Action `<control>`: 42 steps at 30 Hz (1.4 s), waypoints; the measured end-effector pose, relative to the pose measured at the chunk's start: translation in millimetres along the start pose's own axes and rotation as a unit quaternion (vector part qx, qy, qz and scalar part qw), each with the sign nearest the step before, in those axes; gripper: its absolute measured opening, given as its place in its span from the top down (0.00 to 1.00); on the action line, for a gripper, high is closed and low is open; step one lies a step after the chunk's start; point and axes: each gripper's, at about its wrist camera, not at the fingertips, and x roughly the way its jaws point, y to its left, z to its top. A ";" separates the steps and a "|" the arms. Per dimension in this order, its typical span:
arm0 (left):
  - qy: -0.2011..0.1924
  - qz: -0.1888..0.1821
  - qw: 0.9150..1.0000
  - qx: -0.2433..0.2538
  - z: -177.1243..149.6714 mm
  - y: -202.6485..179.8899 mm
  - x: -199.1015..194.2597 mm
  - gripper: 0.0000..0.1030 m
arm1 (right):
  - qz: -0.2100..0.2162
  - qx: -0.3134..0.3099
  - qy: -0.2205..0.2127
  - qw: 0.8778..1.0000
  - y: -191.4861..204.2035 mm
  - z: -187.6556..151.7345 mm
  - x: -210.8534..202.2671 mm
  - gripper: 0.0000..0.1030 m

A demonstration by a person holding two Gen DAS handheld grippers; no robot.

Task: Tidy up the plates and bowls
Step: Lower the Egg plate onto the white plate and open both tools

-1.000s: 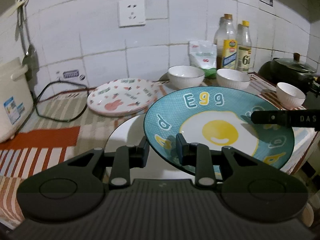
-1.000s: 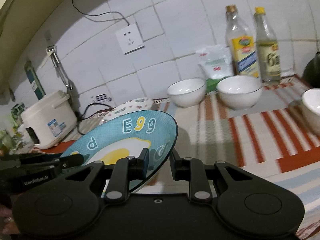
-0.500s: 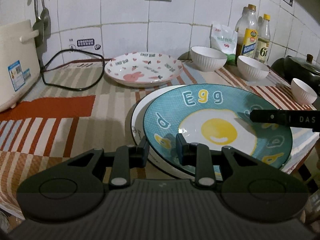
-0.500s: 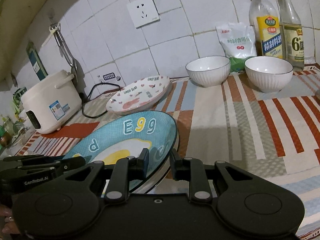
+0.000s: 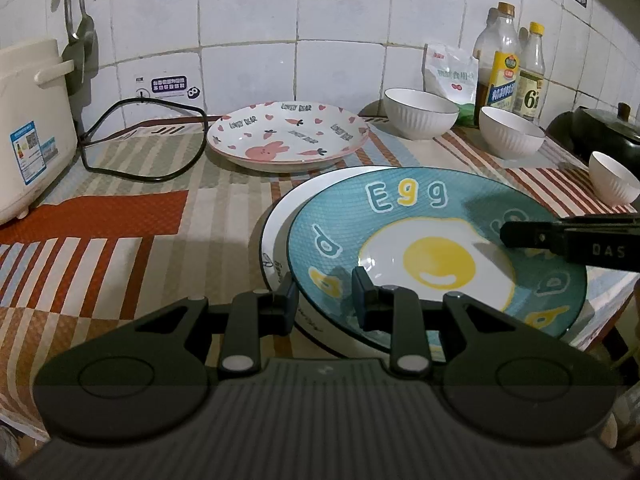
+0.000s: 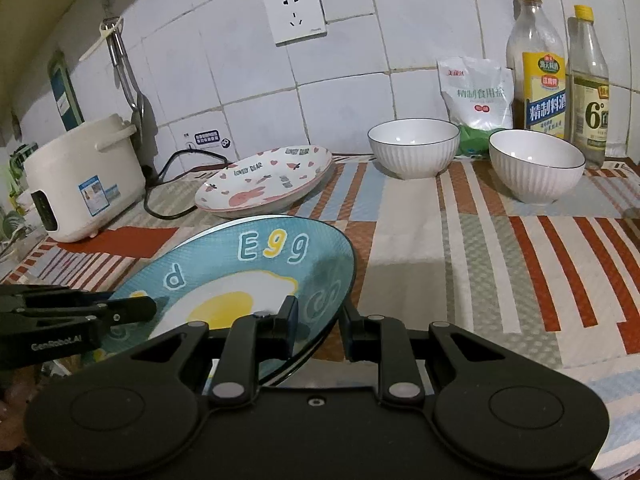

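A teal "Egg" plate (image 5: 436,236) (image 6: 256,268) lies on top of a white plate (image 5: 280,224) near the counter's front edge. My left gripper (image 5: 325,300) is shut on the teal plate's near rim. My right gripper (image 6: 318,320) is shut on the opposite rim; its fingers (image 5: 532,234) reach in from the right in the left wrist view. Behind them rests a pink rabbit plate (image 5: 288,136) (image 6: 266,180). Two white ribbed bowls (image 5: 420,112) (image 5: 510,132) stand at the back right, also seen as bowls (image 6: 414,146) (image 6: 536,164). A smaller white bowl (image 5: 612,178) sits far right.
A white rice cooker (image 5: 28,128) (image 6: 80,180) with a black cord (image 5: 140,140) stands at the left. Two bottles (image 6: 536,64) (image 6: 590,84) and a salt bag (image 6: 476,92) line the tiled wall. A dark pot (image 5: 600,132) sits at far right. A striped cloth (image 6: 480,248) covers the counter.
Both grippers have come down with the teal plate, which now lies on the white plate. The view tilted lower over the counter, then held still.
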 end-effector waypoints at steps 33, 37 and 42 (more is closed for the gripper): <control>-0.014 0.032 0.999 -0.004 0.6 -4.9 8.5 0.75 | -0.014 -0.059 -0.027 0.998 17.7 -16.4 -14.1 0.60; -0.005 0.031 0.999 -0.013 3.0 -4.3 6.3 0.75 | -0.042 -0.077 -0.033 0.996 25.8 -18.7 -16.6 0.63; -0.002 0.034 0.999 -0.011 2.7 -8.3 -1.2 0.74 | -0.037 -0.064 -0.037 0.997 20.6 -19.4 -16.4 0.66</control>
